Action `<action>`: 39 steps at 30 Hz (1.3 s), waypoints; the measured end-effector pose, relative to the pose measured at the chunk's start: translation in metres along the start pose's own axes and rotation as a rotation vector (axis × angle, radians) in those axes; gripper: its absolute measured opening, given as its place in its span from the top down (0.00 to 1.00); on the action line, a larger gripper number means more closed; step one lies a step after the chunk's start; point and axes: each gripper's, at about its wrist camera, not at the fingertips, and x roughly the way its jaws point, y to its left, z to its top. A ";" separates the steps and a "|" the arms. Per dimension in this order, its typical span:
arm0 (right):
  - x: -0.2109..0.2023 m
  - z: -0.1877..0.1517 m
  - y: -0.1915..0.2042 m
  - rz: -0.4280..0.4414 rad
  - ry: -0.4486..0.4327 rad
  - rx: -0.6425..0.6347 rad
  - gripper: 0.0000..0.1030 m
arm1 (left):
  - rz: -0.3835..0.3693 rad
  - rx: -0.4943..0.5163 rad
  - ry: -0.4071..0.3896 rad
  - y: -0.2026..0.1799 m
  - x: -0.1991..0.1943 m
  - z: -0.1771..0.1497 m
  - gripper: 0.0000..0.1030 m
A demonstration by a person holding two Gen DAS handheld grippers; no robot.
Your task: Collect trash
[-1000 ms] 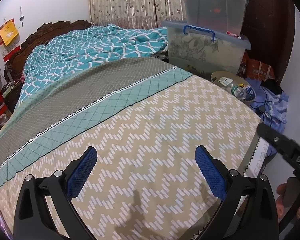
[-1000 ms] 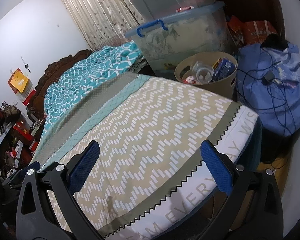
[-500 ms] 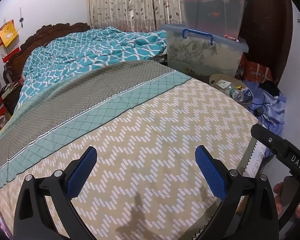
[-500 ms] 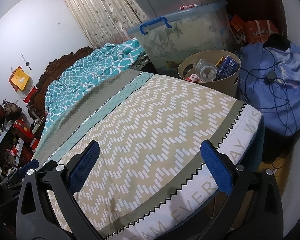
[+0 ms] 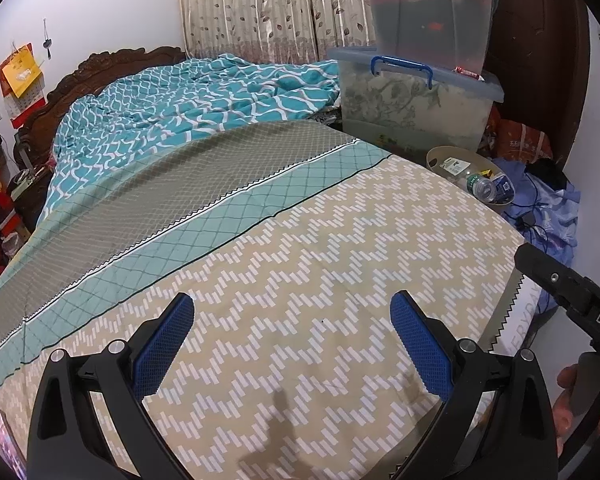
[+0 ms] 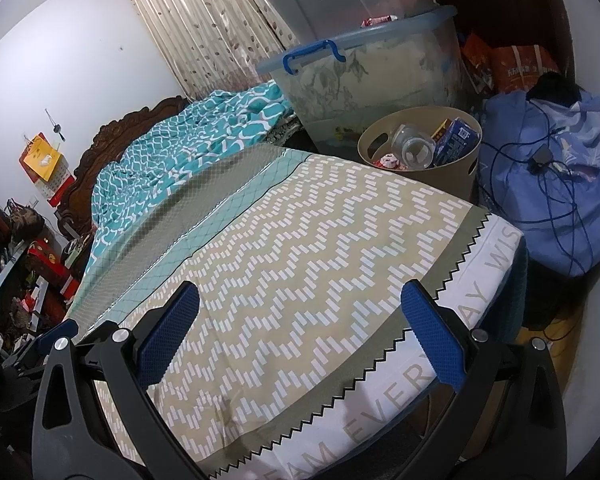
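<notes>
A tan trash basket point(image 6: 460, 168) stands on the floor past the bed's far right corner, holding a clear plastic bottle point(image 6: 414, 146), a blue carton point(image 6: 458, 138) and small wrappers. In the left wrist view the basket point(image 5: 436, 156) shows behind the bed edge with a bottle point(image 5: 480, 186) in it. My left gripper point(image 5: 294, 320) is open and empty above the zigzag bedsheet point(image 5: 300, 272). My right gripper point(image 6: 300, 312) is open and empty above the bed's foot end; its body point(image 5: 572, 300) shows at the right of the left wrist view.
Two stacked plastic storage bins point(image 6: 364, 60) stand behind the basket. A blue cloth bundle with cables point(image 6: 548, 184) lies right of it. A teal quilt point(image 5: 188, 96) covers the head of the bed. Cluttered shelves point(image 6: 16, 256) stand at the left.
Both grippers have drawn back and risen slightly from the bed; the basket and bins look a little farther away. Both stay open and empty.
</notes>
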 end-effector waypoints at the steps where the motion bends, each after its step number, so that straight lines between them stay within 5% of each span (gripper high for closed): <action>1: 0.000 -0.001 -0.001 -0.001 0.003 0.005 0.03 | 0.004 0.000 0.003 0.000 0.001 0.000 0.08; 39: -0.001 0.000 -0.005 -0.005 -0.012 0.014 0.03 | 0.012 0.036 -0.001 -0.013 0.001 -0.005 0.08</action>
